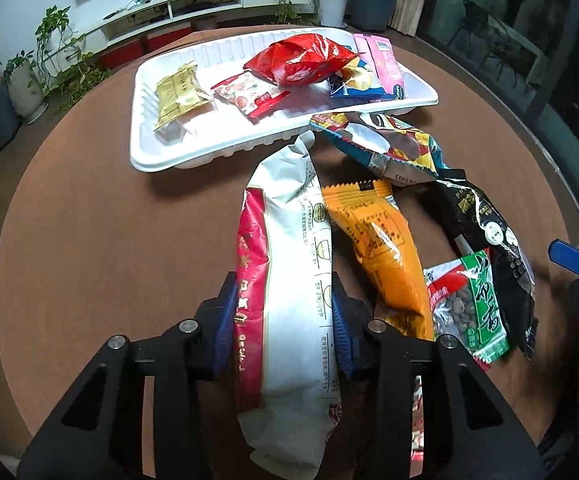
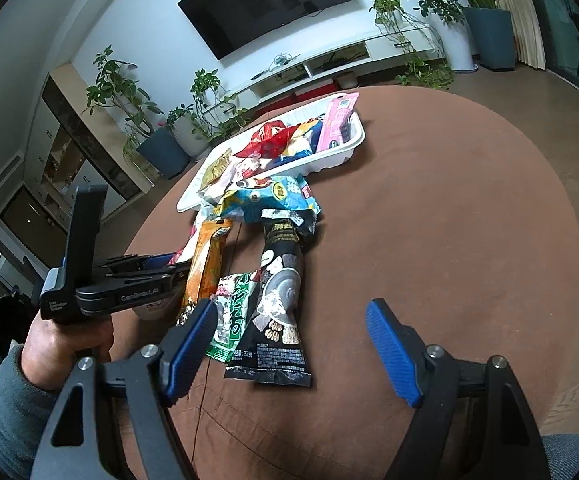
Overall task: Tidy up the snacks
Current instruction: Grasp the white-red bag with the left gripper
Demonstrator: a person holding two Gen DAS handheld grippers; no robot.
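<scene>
My left gripper (image 1: 283, 308) is shut on a long white and red packet (image 1: 285, 232) that lies on the brown table, its blue pads pressing both sides. From the right wrist view the left gripper (image 2: 177, 266) shows at the left, held by a hand. An orange packet (image 1: 381, 248), a green and red packet (image 1: 469, 312), a black packet (image 1: 489, 224) and a blue multicoloured bag (image 1: 385, 144) lie to the right. My right gripper (image 2: 293, 312) stands open above the black packet (image 2: 281, 312), touching nothing.
A white tray (image 1: 145, 148) at the far side holds a gold packet (image 1: 179, 96), a small red and white packet (image 1: 249, 96), a red bag (image 1: 301, 60), a blue bag (image 1: 353, 84) and a pink packet (image 1: 385, 64). Bare brown tabletop (image 2: 449, 220) spreads to the right.
</scene>
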